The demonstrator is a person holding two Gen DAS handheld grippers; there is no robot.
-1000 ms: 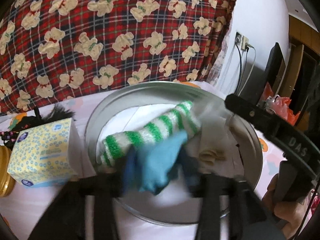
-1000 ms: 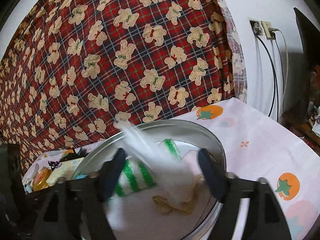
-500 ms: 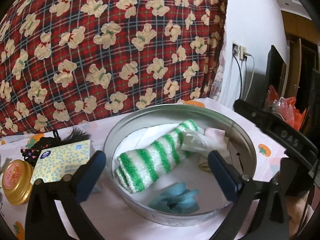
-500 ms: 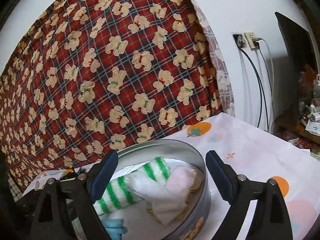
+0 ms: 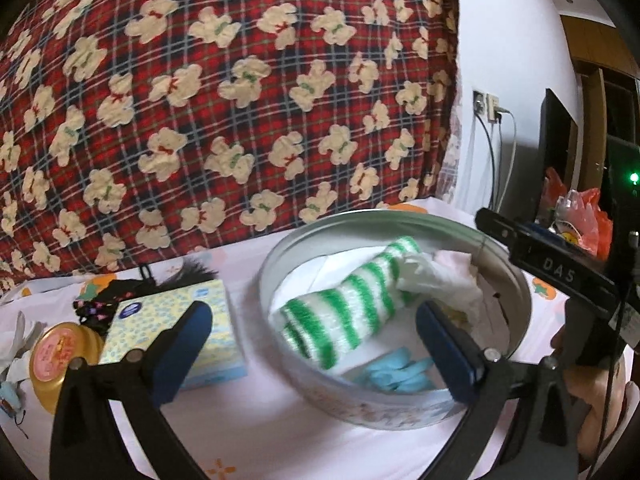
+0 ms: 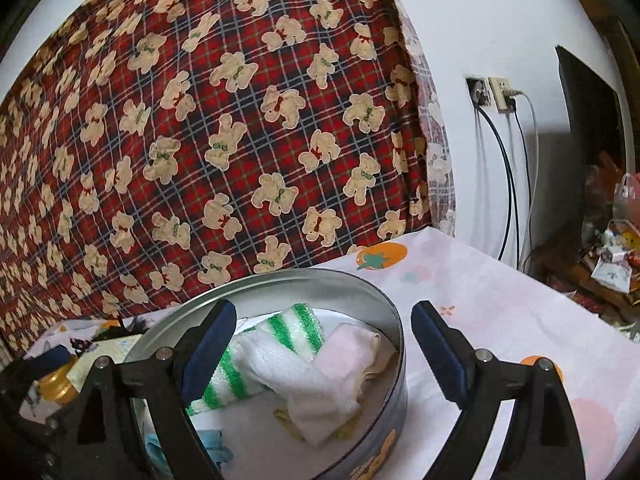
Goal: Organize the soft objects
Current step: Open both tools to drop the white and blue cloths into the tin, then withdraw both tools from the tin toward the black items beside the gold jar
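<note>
Green-striped white fuzzy sock [image 5: 344, 312] lies diagonally in round metal tin [image 5: 516, 292] ahead of your left gripper [image 5: 312, 344]; both grippers' jaws spread wide, empty.

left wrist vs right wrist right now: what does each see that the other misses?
Left wrist only: the full tissue box, the gold-lidded jar in plain sight, and the right gripper's body at the frame edge.

Right wrist only: the pink folded cloth clearly, plus the bare tablecloth right of the tin.

Both: the round tin, green-striped towel, white cloth and blue item. Left gripper and right gripper both open, empty.
</note>
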